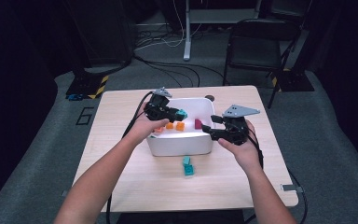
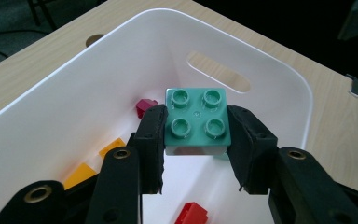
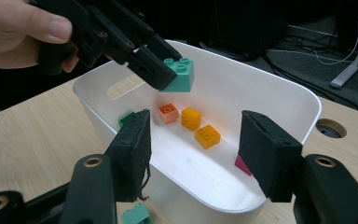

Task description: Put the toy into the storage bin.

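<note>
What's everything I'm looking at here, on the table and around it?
Table: one, light wood, centre of the room.
Bin: one, white, on the table.
Teal block: one, held above the bin by the left gripper.
Orange blocks: two, on the bin floor.
Salmon block: one, beside the orange ones.
Dark pink block: one, at the bin's right wall.
Teal blocks on the table: about two, in front of the bin.
Chair: one, black, behind the table.
Left gripper: black fingers clamped on the teal block.
Right gripper: black, open, at the bin's right edge.

Teal 4-stud brick point(image 2: 196, 122), held level.
</note>
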Tool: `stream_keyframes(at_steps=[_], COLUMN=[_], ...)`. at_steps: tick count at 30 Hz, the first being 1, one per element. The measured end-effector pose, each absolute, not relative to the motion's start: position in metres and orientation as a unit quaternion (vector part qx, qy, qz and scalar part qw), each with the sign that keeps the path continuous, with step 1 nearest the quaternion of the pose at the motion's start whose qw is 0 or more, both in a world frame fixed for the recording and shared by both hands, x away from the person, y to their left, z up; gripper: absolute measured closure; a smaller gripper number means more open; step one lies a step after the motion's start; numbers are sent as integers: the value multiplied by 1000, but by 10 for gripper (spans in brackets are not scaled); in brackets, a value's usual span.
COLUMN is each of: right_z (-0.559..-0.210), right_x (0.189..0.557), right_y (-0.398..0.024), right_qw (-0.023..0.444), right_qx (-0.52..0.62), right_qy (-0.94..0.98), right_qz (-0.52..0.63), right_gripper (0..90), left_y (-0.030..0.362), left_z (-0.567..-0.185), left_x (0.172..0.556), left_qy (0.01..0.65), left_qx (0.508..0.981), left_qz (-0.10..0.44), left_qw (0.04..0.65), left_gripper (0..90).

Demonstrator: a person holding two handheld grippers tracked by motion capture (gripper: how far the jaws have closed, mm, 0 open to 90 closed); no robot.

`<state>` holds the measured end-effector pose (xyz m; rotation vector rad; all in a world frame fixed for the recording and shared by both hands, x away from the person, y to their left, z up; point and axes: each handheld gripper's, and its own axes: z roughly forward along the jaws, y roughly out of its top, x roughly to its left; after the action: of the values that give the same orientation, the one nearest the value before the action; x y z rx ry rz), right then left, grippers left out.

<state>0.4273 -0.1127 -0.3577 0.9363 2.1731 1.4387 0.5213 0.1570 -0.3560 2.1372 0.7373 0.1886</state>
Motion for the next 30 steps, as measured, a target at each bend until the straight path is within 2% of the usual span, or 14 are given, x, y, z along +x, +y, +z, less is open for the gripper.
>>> stream_keyframes(at_steps=[21, 30], right_z=[-359, -359], right_x=[428, 428], right_y=[-112, -111], right_qw=[183, 182], right_qx=[331, 329], right_qy=[773, 774], right_qz=[509, 510], right_gripper=[430, 431], left_y=[143, 138], left_z=[-379, -391], left_x=[558, 565], left_qy=[325, 328], left_qx=[847, 858], left_qz=[85, 80], left_qw=[413, 386], left_gripper=[585, 585])
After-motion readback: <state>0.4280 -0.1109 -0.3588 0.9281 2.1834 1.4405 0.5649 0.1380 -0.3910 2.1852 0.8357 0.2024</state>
